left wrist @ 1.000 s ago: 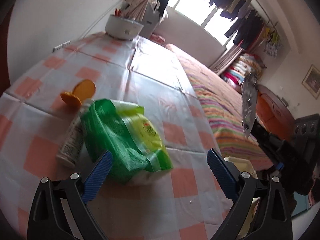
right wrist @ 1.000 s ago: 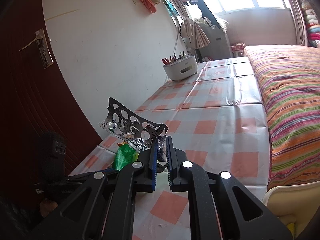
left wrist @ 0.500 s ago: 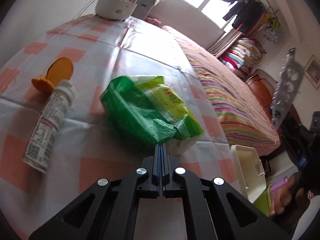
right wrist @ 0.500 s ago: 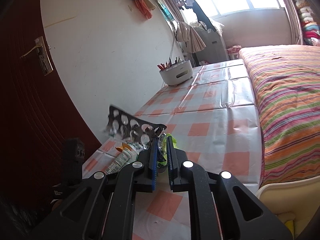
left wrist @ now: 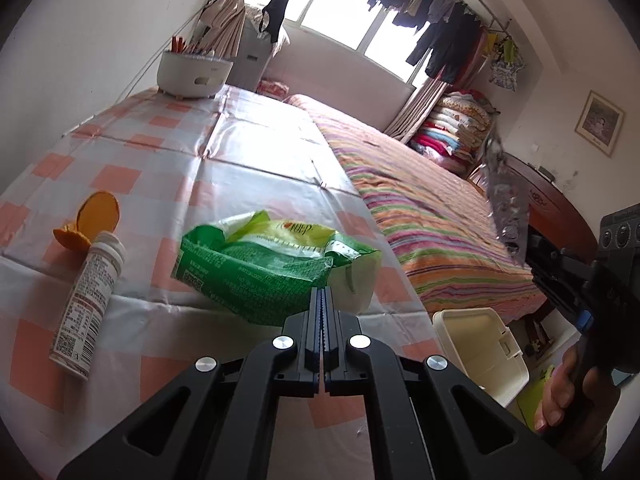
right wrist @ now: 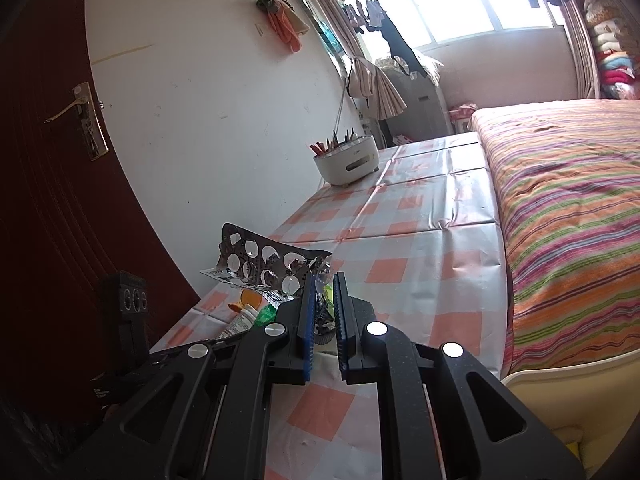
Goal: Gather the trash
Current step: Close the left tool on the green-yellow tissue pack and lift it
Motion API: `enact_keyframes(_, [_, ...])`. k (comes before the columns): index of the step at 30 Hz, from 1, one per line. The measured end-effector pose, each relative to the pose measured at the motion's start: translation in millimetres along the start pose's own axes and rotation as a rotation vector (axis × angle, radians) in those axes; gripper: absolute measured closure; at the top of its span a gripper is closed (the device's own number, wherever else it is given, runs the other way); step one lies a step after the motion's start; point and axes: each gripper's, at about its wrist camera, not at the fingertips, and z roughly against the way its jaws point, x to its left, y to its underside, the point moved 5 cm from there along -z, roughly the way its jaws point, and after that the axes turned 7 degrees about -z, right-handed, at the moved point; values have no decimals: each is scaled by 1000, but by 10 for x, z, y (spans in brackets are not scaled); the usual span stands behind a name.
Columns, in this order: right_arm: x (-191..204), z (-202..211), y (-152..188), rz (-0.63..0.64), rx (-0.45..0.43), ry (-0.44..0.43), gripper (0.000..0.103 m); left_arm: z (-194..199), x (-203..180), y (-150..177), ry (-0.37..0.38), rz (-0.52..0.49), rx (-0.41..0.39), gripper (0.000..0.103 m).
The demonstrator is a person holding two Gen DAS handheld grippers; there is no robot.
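Two pieces of trash are held above the checked table (left wrist: pixel 248 168): the left gripper (left wrist: pixel 321 300) pinches a green wrapper (left wrist: pixel 264 264), the right gripper (right wrist: pixel 324 304) an empty blister pack (right wrist: pixel 272 260). A white bottle (left wrist: pixel 90 300) lies at the wrapper's 9 o'clock, a cream bin (left wrist: pixel 480 344) at its 4 o'clock.

Both grippers' fingers (left wrist: pixel 322 312) (right wrist: pixel 323 304) clamped.

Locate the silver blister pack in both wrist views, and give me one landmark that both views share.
Left wrist: blister pack at right edge, upright, clamped in right gripper.
Right wrist: blister pack left of centre, above the fingertips.
Shared landmark: white pen holder at the table's far end.
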Motion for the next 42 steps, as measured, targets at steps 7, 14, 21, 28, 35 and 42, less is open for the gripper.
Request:
enact_keyframes(7, [-24, 64, -12, -9, -19, -6, 94, 173, -132, -109, -1, -55, -83, 103])
enact_keyframes(14, [-40, 30, 8, -17, -10, -11, 94, 142, 20, -149, -73, -46, -71, 101])
enact_keyframes(21, [-59, 2, -3, -23, -2, -18, 94, 142, 269, -162, -137, 67, -91, 10])
enact_keyframes(28, [-115, 33, -67, -58, -15, -37, 94, -315, 178, -230, -9, -99, 207, 10])
enact_keyframes(35, [-114, 105, -74, -65, -28, -52, 94, -672, 4, -68, 54, -325, 398, 10])
enact_keyframes(42, [-147, 70, -62, -77, -24, -53, 93, -864, 5, 35, 25, -322, 440, 10])
